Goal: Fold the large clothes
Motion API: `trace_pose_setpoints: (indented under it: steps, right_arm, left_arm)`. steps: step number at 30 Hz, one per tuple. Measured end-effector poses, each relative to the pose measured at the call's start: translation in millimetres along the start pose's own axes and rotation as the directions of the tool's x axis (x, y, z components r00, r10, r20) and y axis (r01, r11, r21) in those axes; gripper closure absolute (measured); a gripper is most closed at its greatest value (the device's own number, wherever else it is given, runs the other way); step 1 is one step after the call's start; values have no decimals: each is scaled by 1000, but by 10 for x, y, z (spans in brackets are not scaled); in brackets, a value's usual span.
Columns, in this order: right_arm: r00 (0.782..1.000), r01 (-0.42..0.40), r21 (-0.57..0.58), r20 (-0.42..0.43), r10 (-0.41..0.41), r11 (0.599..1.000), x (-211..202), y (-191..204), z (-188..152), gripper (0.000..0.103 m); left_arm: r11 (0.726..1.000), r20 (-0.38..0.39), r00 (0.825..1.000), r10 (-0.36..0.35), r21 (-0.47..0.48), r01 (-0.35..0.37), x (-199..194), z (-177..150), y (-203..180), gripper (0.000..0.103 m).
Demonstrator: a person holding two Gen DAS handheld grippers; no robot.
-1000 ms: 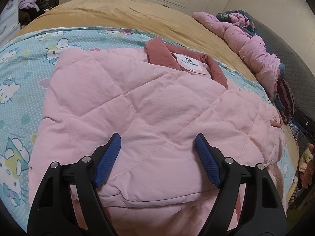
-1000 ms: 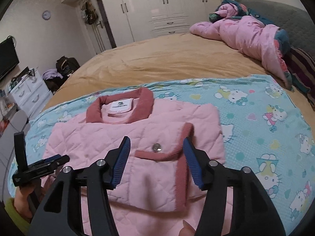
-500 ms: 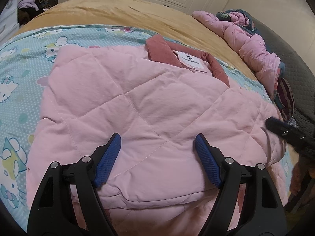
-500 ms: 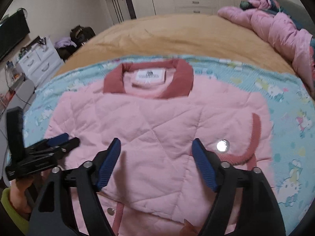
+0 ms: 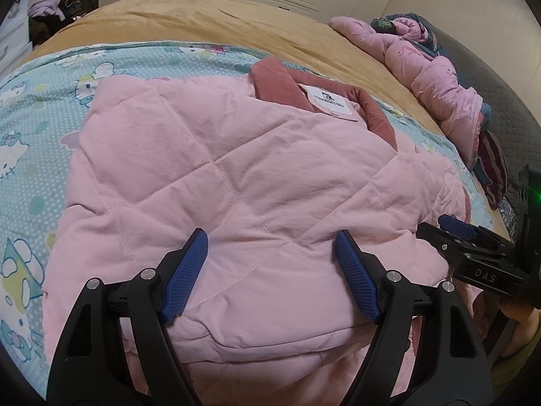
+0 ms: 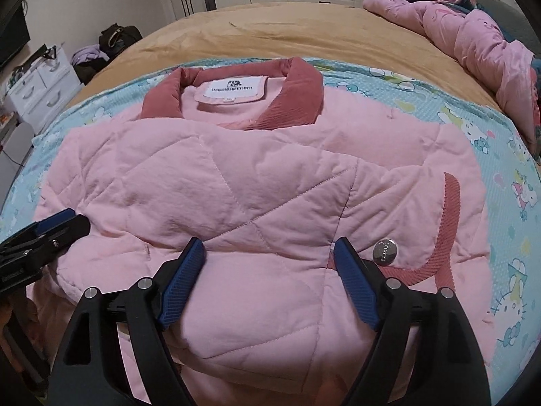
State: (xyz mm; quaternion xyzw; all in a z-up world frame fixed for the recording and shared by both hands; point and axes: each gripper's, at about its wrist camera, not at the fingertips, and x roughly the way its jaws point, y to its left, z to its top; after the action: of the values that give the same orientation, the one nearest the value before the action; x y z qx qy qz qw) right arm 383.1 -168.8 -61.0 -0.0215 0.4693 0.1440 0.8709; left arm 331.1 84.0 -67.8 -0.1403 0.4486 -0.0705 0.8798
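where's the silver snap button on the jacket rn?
Right wrist view, lower right: the silver snap button sits on the pink jacket just right of the right tongs, beside the curved corduroy trim. Not visible in the left wrist view.

Pink quilted jacket [image 6: 236, 182] between spread fingers [image 6: 182, 280]

Jacket [image 6: 216, 182]: light pink, with stitched lines that cross like diamonds.
Collar [image 6: 297, 94]: dark pink, with thin ribs.
Label [image 6: 233, 89]: white, with small dark letters.
Button [image 6: 385, 252]: shiny silver.
Trim [image 6: 449, 216]: dark pink, ribbed — same as the collar.
Sheet [image 6: 514, 237]: light blue with tiny white dots and white cartoon cats.
Blanket [image 6: 304, 34]: plain tan.
Pads [image 5: 184, 284]: dark blue, bumpy — on black arms.
Quilt [image 6: 473, 34]: pink.
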Motion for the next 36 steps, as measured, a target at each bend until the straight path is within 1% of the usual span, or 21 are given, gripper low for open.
trace_pose_setpoints:
  steps: [2,4,6,8,10,13,16,20,26,36]
  right_arm:
    - [999,-46,21,23,45,999,-105,-35,-6,19]
    - [997,-68,38,48,66,997,-228,-51,-33,8]
    - [995,-69,45,71,66,997,-340,-53,-54,6]
    - [993,-91,64,86,85,994,-438,-79,-84,5]
    - [991,-97,87,104,88,991,-516,-111,-110,5]
    - [987,-116,116,120,102,986,-616,-161,-141,4]
    - [985,-118,128,138,100,985,-723,-188,-167,4]
    - [983,-116,126,159,95,985,-841,-192,-183,4]
    - [979,-119,122,179,96,985,-1002,-134,-210,4]
    - [967,-134,99,232,108,986,-1361,-35,-233,4]
  left_arm:
    - [1000,1,1000,-9,-8,9,-35,-1,1,33]
    - [1000,1,1000,-13,-12,13,-76,-3,-2,33]
    - [1000,0,1000,-12,-13,12,-121,-10,-9,31]
    - [1000,-2,1000,-18,-18,18,-155,-20,-28,17]
    - [1000,-1,1000,-19,-20,19,-196,-37,-71,10]
    - [1000,-5,1000,12,-6,-12,-239,-57,-132,9]
    - [1000,-7,1000,20,-15,-20,-307,-52,-147,9]
    - [999,11,1000,11,-36,-10,-435,-41,-158,9]
    - [1000,31,999,8,-2,-8,-630,-66,-291,9]
    - [1000,53,999,11,6,-12,-912,-77,-384,9]
